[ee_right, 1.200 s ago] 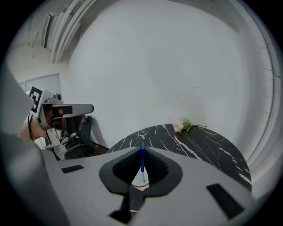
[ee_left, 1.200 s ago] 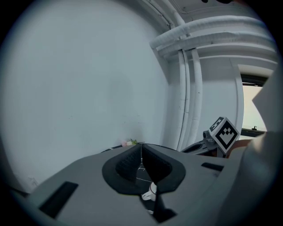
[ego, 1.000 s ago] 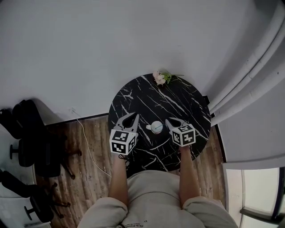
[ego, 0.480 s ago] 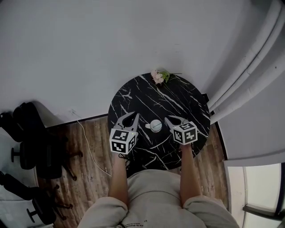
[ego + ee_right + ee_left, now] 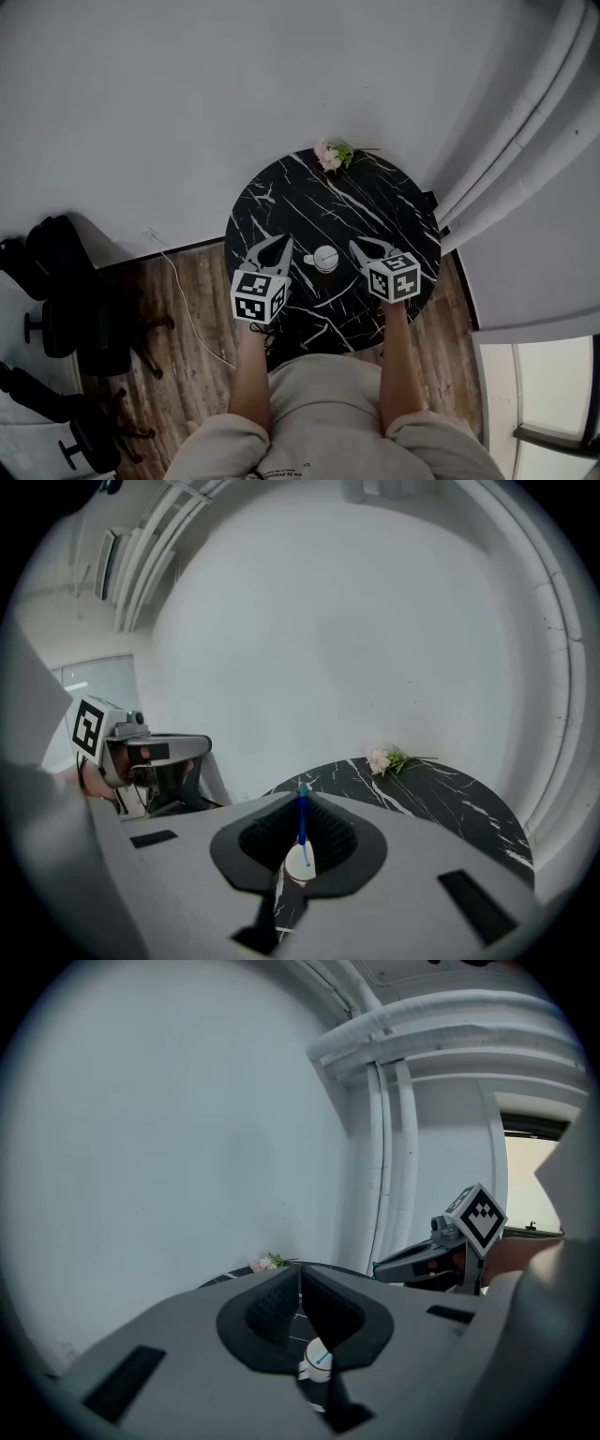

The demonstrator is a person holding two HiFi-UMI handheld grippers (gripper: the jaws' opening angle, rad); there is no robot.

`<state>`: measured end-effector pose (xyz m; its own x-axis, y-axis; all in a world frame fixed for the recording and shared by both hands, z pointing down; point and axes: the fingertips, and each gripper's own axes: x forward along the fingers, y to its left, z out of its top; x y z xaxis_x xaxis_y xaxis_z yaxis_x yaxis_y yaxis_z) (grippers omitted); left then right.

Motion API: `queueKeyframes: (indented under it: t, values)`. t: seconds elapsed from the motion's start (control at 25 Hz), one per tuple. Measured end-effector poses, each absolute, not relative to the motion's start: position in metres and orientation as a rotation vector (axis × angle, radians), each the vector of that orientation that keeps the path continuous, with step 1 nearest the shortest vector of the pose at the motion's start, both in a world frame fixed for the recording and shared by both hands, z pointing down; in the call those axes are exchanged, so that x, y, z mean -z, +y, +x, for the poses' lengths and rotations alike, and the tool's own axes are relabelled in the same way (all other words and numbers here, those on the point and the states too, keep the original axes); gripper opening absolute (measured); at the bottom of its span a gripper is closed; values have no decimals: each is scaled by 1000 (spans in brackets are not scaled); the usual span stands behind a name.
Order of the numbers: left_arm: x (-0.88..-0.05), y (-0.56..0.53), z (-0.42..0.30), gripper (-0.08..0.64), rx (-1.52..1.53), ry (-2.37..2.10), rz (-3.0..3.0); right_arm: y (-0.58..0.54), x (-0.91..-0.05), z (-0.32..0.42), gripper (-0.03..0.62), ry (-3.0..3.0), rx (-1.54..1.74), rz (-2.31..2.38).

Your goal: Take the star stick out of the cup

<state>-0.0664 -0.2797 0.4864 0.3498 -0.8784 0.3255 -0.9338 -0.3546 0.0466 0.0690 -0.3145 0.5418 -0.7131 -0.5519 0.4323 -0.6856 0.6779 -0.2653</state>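
A white cup [image 5: 325,257] stands on the round black marble table [image 5: 375,202], between my two grippers. In the right gripper view a thin blue stick [image 5: 302,822] runs from the jaw tips down to the cup [image 5: 299,864]. My right gripper [image 5: 302,794] is shut on its upper part, and its lower end reaches the cup's mouth. No star shows. In the head view, my right gripper [image 5: 356,247] is just right of the cup and my left gripper [image 5: 283,244] just left of it. The left gripper [image 5: 300,1274] is shut on nothing, with the cup [image 5: 317,1365] below its jaws.
A small bunch of pink flowers [image 5: 330,155] lies at the table's far edge by the white wall. Grey curtains [image 5: 525,169] hang at the right. Black office chairs [image 5: 52,281] and a white cable [image 5: 183,291] are on the wooden floor at the left.
My right gripper has risen a little and drawn slightly away from the cup, with the stick still in its jaws. The left gripper has kept still.
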Motion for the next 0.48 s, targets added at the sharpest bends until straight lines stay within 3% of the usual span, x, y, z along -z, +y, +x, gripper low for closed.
queueKeyframes:
  t: [0.48]
  values:
    - [-498,-263,-53,25,-356,-1606,2372,-298,-528,77,44,-2633,-607,1018]
